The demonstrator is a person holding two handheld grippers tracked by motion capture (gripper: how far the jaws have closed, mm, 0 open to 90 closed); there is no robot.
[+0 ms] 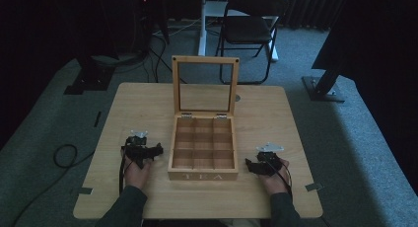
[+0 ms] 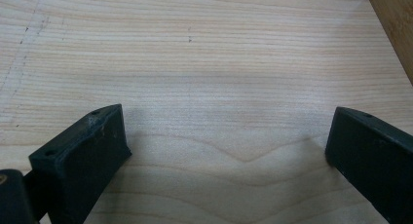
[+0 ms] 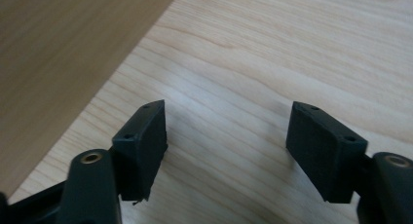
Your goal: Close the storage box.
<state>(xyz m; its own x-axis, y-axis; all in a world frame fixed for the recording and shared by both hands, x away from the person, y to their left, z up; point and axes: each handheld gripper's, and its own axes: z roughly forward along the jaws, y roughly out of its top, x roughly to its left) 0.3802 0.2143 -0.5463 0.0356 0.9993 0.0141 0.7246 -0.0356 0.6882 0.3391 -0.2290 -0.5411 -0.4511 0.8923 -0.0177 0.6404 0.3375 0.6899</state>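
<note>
A wooden tea box (image 1: 202,147) with "TEA" on its front stands mid-table, its glass-paned lid (image 1: 205,85) raised upright. Its several compartments look empty. My left gripper (image 1: 146,151) rests on the table just left of the box, held by a hand. In the left gripper view its jaws stand wide apart over bare wood, left gripper (image 2: 226,136), with the box wall (image 2: 397,24) at the top right. My right gripper (image 1: 260,165) lies right of the box's front corner. It too is open, right gripper (image 3: 226,136), beside the box side (image 3: 58,53), nothing between the jaws.
The light wooden table (image 1: 266,113) has bare surface on both sides of the box. Behind it stand a dark chair (image 1: 249,24) and a white post (image 1: 202,22). Cables (image 1: 64,155) lie on the grey floor at the left. Black stands sit at both back corners.
</note>
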